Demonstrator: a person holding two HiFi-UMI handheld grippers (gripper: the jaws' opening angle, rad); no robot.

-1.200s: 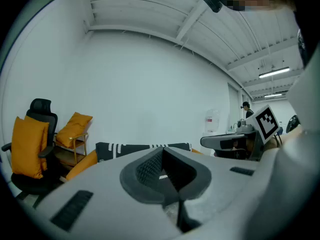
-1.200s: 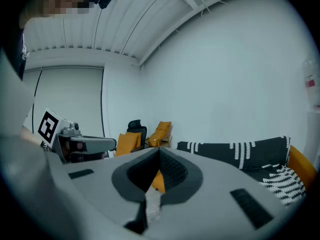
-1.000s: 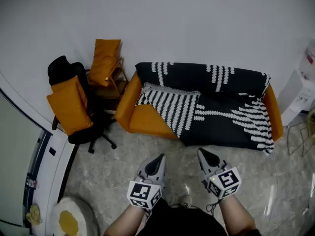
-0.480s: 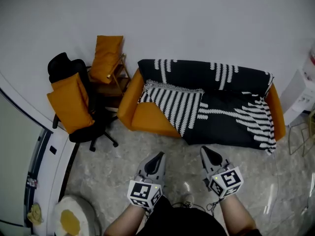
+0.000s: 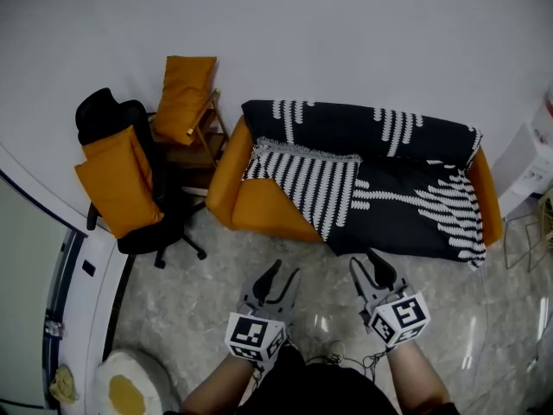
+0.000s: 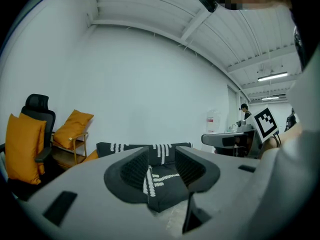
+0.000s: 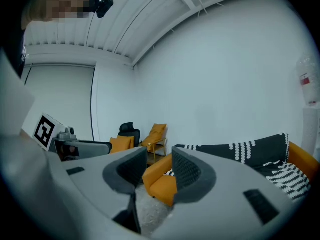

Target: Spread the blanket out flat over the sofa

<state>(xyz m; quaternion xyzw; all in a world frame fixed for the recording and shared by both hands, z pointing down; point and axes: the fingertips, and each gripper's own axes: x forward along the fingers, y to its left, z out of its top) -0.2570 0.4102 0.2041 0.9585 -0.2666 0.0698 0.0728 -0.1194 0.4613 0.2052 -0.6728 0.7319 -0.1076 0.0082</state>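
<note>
An orange sofa (image 5: 259, 210) stands against the white wall. A black blanket with white stripes (image 5: 397, 197) covers its back and most of its seat. The blanket's left corner is folded back, showing a striped underside (image 5: 307, 184) and bare orange seat. My left gripper (image 5: 282, 273) and right gripper (image 5: 369, 261) hover over the grey floor in front of the sofa, well short of it. Both sets of jaws are opening with nothing between them. The left gripper (image 6: 161, 165) looks at the blanket (image 6: 162, 176). The right gripper (image 7: 159, 170) looks at the sofa's orange left end (image 7: 162, 181).
A black office chair (image 5: 130, 232) carrying an orange cushion (image 5: 112, 180) stands left of the sofa. Behind it, a wooden chair (image 5: 203, 132) holds another orange cushion. A white cabinet (image 5: 529, 158) sits at the right, and a white round object (image 5: 130, 387) at bottom left.
Both grippers' jaws were shut in the earlier frames and now stand parted. The hands have barely shifted and the sofa sits slightly nearer in view.
</note>
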